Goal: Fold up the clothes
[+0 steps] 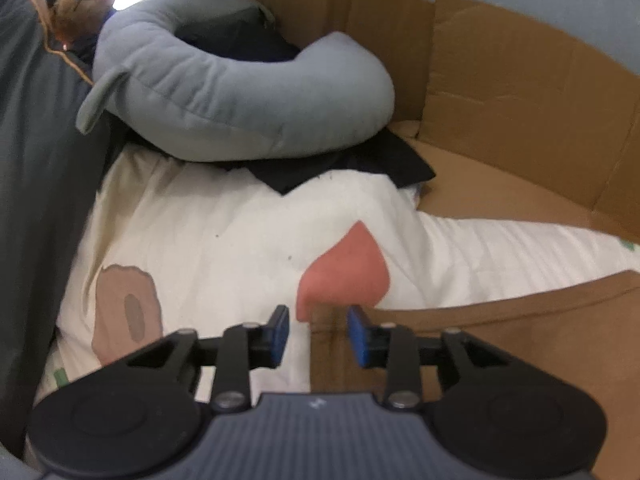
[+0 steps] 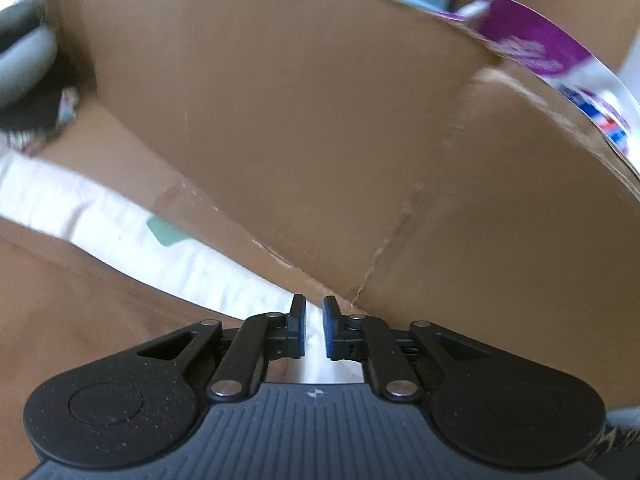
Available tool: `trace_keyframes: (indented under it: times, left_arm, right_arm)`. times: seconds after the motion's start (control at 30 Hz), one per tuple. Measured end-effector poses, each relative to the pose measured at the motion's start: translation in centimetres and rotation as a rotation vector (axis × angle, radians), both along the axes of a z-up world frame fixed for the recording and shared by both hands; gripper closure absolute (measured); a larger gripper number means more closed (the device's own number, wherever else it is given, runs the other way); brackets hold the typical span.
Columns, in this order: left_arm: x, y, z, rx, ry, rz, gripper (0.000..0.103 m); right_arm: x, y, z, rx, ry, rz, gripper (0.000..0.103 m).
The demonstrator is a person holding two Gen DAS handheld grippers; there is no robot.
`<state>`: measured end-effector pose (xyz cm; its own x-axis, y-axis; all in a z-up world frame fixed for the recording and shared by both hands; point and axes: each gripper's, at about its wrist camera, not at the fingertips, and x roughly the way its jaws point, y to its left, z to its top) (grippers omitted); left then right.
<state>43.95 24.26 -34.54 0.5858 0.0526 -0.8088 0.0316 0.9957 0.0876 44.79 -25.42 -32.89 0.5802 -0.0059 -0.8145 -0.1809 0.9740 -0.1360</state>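
A white garment (image 1: pixel 224 232) with a brown patch and a pink patch lies spread on brown cardboard (image 1: pixel 500 344). A long white part of it runs off to the right. My left gripper (image 1: pixel 318 332) hangs just over the garment's near edge below the pink patch. Its blue pads stand apart and grip nothing. In the right wrist view the same white cloth (image 2: pixel 80 208), with a small green mark, runs along the foot of a cardboard wall (image 2: pixel 320 120). My right gripper (image 2: pixel 314 328) is over the cloth's end, its pads a narrow gap apart with white cloth showing behind the gap.
A curved grey pillow (image 1: pixel 240 92) lies on a dark cloth (image 1: pixel 340 168) beyond the garment. A teddy bear (image 1: pixel 76 0) sits at the far left, above dark green fabric (image 1: pixel 36 160). Cardboard flaps (image 1: pixel 520 92) stand to the right. A purple-and-white package (image 2: pixel 540 44) shows behind the wall.
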Motion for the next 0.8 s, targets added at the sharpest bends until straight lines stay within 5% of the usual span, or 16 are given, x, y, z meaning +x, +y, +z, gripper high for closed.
trace_keyframes:
  times: [0.17, 0.47, 0.8]
  left_arm:
    - [-2.8, 0.1, 0.9, -0.041, 0.002, -0.013, 0.063]
    - [-9.9, 1.4, 1.5, -0.113, 0.053, 0.003, 0.059]
    - [-17.2, -0.5, 2.6, -0.137, 0.034, -0.04, 0.054]
  right_arm:
    - [-2.6, -2.0, 0.8, 0.083, 0.011, -0.023, 0.074]
    - [-9.3, -4.7, 0.4, 0.2, 0.09, -0.056, 0.073]
    - [-17.5, -1.9, 1.1, 0.184, 0.071, 0.04, 0.071]
